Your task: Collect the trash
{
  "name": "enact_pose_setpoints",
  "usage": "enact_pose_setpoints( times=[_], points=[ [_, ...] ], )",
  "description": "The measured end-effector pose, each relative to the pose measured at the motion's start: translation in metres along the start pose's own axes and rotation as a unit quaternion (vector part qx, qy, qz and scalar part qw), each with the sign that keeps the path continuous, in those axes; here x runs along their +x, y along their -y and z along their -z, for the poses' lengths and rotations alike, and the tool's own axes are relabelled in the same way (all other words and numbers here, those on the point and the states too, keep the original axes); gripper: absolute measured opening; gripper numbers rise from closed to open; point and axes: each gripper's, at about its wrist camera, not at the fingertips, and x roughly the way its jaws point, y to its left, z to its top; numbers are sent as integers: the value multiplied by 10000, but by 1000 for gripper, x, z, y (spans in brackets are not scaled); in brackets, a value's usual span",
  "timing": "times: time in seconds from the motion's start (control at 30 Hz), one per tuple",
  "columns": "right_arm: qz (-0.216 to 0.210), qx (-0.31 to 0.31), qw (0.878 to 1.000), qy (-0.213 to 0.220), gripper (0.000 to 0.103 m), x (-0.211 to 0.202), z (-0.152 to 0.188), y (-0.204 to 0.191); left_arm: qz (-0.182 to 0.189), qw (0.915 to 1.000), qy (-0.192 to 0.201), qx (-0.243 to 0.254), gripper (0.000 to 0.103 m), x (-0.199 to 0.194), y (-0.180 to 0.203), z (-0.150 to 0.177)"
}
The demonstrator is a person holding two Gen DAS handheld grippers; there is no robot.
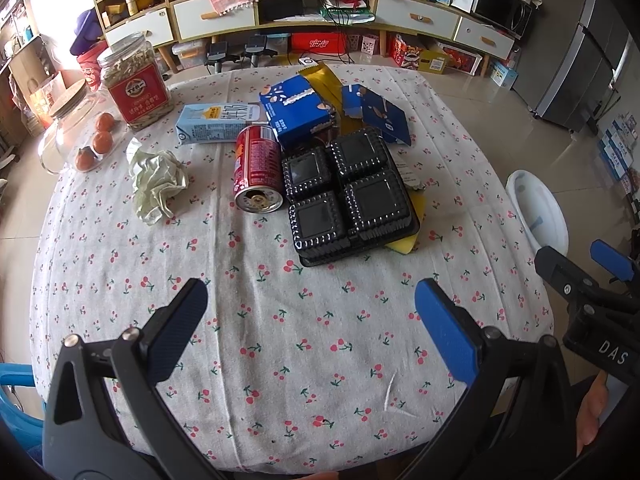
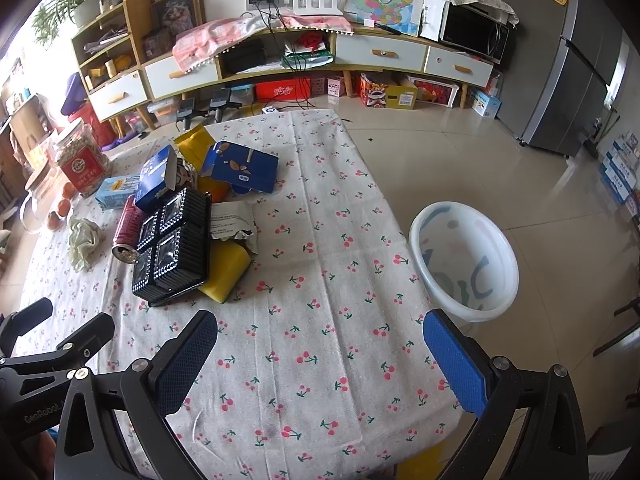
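We hover over a counter (image 1: 304, 360) draped in cherry-print cloth, in a cluttered living room with a long sideboard (image 2: 380, 54) and tiled floor. Both the left gripper (image 1: 310, 316) and right gripper (image 2: 320, 350) have jaws wide and empty. The trash lies mid-counter: black tray (image 1: 348, 196), red can (image 1: 256, 168) touching it, crumpled paper (image 1: 158, 184), milk carton (image 1: 216, 122), blue boxes (image 1: 300, 110). A white bin (image 2: 466, 260) stands on the floor just beside the counter's right edge.
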Motion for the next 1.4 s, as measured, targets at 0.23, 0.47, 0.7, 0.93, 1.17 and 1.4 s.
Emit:
enact_pose_setpoints(
  times=[0.23,0.47,0.7,0.93,1.17,1.4],
  points=[
    [7,-12,10000,-17,103,1,1,-1,28,10000,-16,2,103,0,-1,1],
    [9,-40,10000,-90,103,9,-3,-5,68,9999,-55,-74,103,7,-7,-4],
    [-9,-102,9998,-163,103,18,-10,-11,99,9997,-80,-206,103,12,-18,-10],
    [-21,-143,9997,-175,103,26,-18,-17,133,9995,-122,-263,103,17,-25,-14],
    [-15,-187,9996,-213,103,33,-21,-22,139,9994,-143,-276,103,22,-29,-18],
    [-15,-183,9996,-209,103,38,-25,-22,147,9994,-172,-278,103,25,-31,-20]
  ],
)
